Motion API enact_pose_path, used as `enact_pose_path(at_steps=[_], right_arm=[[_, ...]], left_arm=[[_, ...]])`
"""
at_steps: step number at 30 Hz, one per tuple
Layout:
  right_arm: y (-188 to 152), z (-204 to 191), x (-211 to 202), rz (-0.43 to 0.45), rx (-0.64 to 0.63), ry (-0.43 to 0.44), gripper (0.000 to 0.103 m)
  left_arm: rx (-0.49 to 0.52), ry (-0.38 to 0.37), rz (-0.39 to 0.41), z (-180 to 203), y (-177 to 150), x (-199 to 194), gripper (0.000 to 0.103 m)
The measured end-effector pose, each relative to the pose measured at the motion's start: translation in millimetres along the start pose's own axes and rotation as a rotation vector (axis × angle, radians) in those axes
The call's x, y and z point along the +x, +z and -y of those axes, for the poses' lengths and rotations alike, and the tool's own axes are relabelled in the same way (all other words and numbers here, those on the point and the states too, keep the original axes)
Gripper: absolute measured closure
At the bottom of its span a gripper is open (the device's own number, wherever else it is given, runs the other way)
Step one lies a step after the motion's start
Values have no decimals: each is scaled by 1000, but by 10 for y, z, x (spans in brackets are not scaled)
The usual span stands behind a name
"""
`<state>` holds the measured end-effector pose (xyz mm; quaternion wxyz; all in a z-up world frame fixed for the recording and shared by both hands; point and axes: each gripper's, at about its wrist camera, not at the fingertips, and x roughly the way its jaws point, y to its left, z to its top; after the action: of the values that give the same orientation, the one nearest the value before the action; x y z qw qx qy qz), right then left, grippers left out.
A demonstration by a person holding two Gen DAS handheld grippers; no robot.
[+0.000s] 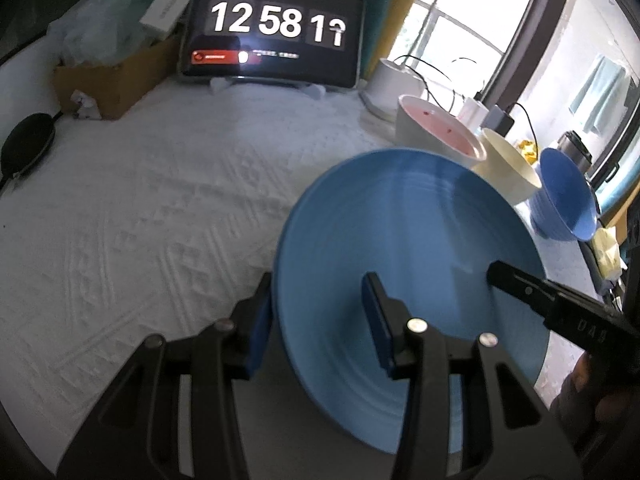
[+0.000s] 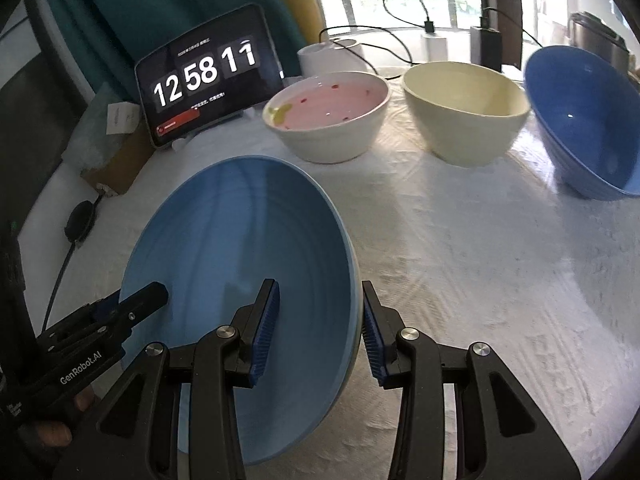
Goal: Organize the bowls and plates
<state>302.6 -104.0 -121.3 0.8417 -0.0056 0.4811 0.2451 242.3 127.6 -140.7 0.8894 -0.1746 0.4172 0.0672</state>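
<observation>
A light blue plate (image 1: 404, 240) is held tilted above the white cloth; it also shows in the right wrist view (image 2: 240, 240). My left gripper (image 1: 316, 320) straddles its left rim, one pad on each side. My right gripper (image 2: 320, 320) straddles its right rim the same way, and its finger shows in the left wrist view (image 1: 516, 284). Whether the pads press the plate I cannot tell. Three bowls stand at the back right: a white bowl with pink inside (image 2: 328, 116), a cream bowl (image 2: 464, 112) and a dark blue bowl (image 2: 584, 120).
A tablet showing a clock (image 1: 276, 28) stands at the back. A cardboard box (image 1: 116, 76) sits at the back left, with a black round object (image 1: 28, 144) beside it. A white container, chargers and cables (image 2: 400, 40) lie by the window.
</observation>
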Motion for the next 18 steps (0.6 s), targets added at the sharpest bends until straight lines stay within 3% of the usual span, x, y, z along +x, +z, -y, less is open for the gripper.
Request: enact_pose_path(at_steps=[12,18], right_arm=[[29,-46,107,-43,-7,-24,58],[4,-39,-37,0,-15,-23,58]], left_arm=[[34,13,27,30,0,-40,57],[10,38,32,6,-14,-106,56]])
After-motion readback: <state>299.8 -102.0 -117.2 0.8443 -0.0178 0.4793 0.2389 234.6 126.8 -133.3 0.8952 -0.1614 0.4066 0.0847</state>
